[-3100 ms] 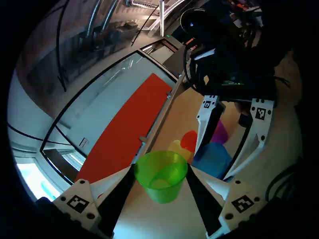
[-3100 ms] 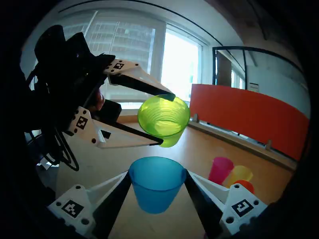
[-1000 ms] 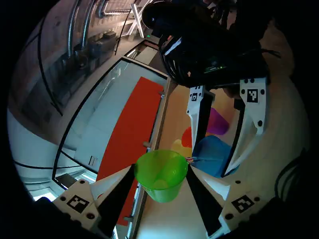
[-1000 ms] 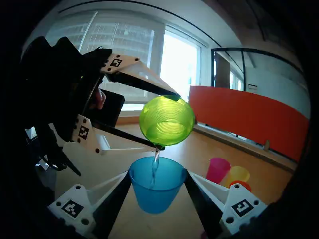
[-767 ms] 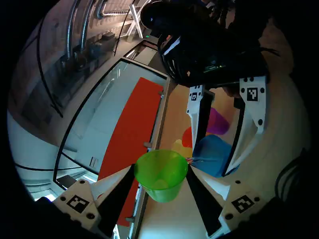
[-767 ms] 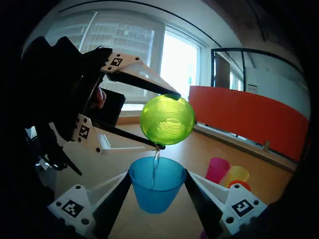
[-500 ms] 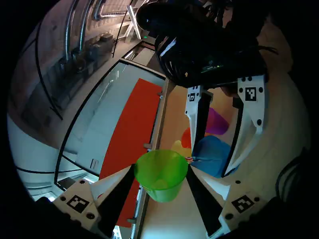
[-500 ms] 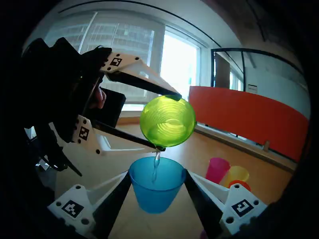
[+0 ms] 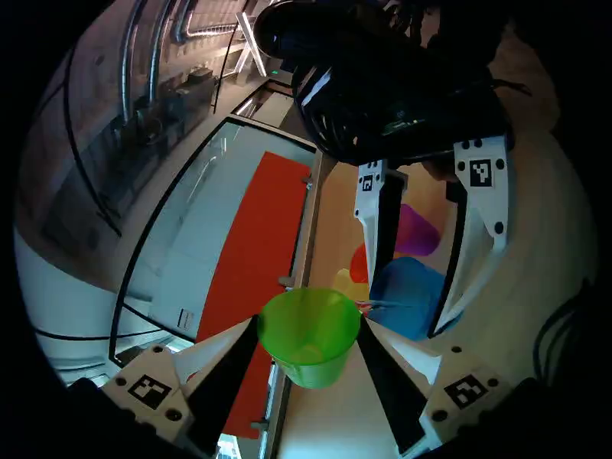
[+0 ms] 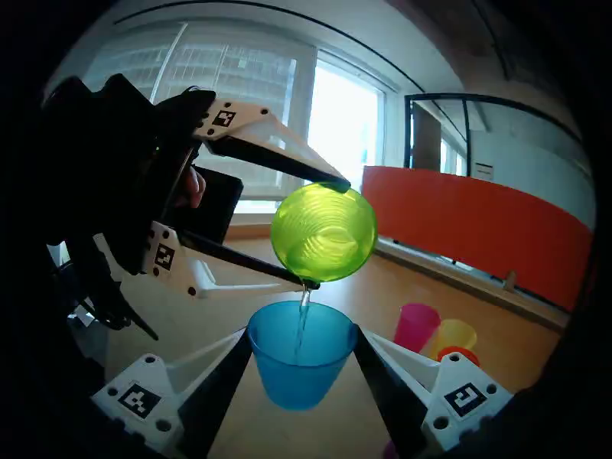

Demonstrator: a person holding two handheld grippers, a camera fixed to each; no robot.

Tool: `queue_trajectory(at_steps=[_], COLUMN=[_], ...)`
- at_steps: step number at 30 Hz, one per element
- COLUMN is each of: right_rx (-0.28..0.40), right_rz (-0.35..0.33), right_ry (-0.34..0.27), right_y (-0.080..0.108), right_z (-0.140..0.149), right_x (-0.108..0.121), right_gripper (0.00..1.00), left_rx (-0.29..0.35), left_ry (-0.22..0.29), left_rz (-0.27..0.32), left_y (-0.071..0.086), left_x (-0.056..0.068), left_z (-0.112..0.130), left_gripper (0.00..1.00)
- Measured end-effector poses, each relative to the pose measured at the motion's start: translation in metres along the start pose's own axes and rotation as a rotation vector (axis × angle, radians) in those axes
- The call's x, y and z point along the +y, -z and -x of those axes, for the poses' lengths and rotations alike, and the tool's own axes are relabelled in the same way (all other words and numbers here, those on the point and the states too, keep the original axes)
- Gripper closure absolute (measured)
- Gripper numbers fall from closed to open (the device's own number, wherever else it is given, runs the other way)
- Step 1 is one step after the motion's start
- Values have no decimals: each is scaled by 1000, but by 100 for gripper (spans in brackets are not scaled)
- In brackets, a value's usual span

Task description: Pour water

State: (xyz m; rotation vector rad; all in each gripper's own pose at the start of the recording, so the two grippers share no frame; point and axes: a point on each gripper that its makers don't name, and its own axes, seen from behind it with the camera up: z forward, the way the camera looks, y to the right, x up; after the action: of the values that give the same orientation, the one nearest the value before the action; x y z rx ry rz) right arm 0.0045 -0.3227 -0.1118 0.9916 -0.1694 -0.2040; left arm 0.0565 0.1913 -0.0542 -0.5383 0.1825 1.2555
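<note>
Left claw [image 9: 308,327]: narrowed onto the green cup [image 9: 310,346], one finger pressing each side of its wall just under the rim.
Green cup: between the left claw's fingertips. In the right gripper view it is tipped far over, its mouth turned toward the right claw, and it hangs directly above that claw's tips.
Water [image 10: 303,310]: a thin stream falls from the lowest edge of the green cup's rim, straight down between the right claw's fingers and into the blue cup.
Right claw [image 10: 302,336]: narrowed onto the blue cup [image 10: 300,371], with both fingers against its sides near the rim.
Blue cup: upright between the right claw's fingertips, its mouth open beneath the green cup. The two cups are near but apart, joined by the stream alone. I cannot tell whether its base rests on the counter.
Counter [image 10: 375,294]: light wood, spreading beyond and below both claws.
Spare cups: a pink cup [image 10: 415,327], a yellow cup [image 10: 455,334] and an orange cup [image 10: 461,353] are bunched close together just beyond the right claw's right finger. The orange one is partly hidden by that finger.
Panel [image 10: 489,222]: orange, along the counter's far edge, off to the right of the right claw.
Window [image 10: 344,130]: bright, ahead of the right claw and behind the left claw.
</note>
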Motion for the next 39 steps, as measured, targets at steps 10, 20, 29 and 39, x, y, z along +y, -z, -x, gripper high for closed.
queue_trajectory(at_steps=[10, 20, 29, 39], right_rx=[2, 4, 7, 10], right_rz=[1, 4, 6, 8], right_ry=[4, 6, 6, 6], right_y=[1, 1, 3, 5], right_z=[0, -1, -1, -1], right_x=[0, 1, 3, 4], right_gripper=[6, 6, 6, 6], left_rx=[-2, -6, -8, -8], left_ry=[-14, -42, -70, -100], left_rz=[-5, -13, -13, -16], left_y=[1, 0, 0, 1], left_x=[-3, -9, -12, -11], left_z=[0, 0, -1, -3], left_gripper=[12, 12, 12, 12])
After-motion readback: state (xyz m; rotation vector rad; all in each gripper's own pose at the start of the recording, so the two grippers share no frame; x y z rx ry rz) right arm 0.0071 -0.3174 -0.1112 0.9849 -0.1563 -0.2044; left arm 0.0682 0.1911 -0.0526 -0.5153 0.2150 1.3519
